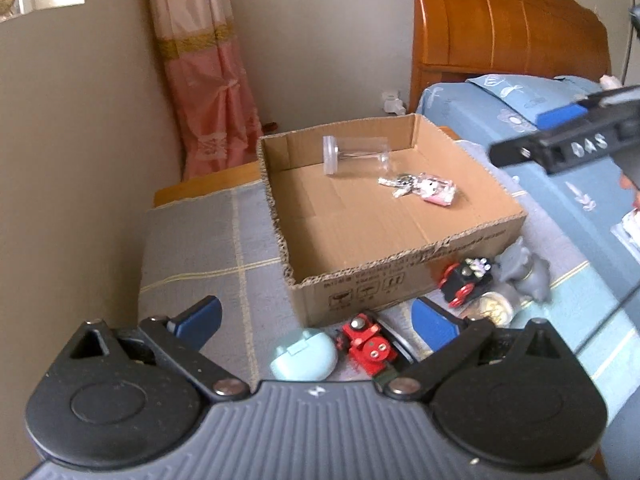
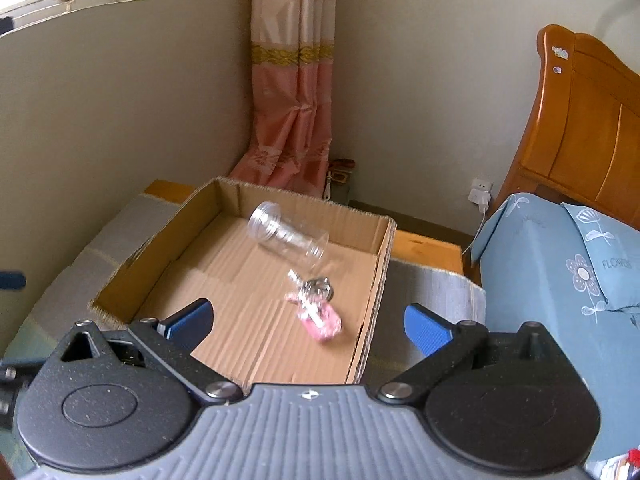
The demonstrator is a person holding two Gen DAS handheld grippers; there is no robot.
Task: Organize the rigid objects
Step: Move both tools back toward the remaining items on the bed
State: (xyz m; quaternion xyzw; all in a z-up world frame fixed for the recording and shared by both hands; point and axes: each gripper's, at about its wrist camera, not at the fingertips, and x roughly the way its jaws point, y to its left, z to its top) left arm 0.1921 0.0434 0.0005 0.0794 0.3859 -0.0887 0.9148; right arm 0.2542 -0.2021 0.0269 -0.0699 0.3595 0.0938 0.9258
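Left wrist view: a bedroom corner with a grey checked mat [image 1: 208, 248] bearing a cardboard box [image 1: 400, 276]. The left gripper [image 1: 316, 324], jaws apart and empty, hangs over a pale blue case [image 1: 304, 356] and a red toy engine [image 1: 368, 350] at 6 o'clock of the box, probably the next pick. Right wrist view: the right gripper [image 2: 306, 326], jaws apart and empty, hovers above the box [image 2: 376, 280], where a clear jar [image 2: 288, 238] lies at 12 o'clock and a pink keychain packet [image 2: 320, 316] nearer centre, apparently sorted.
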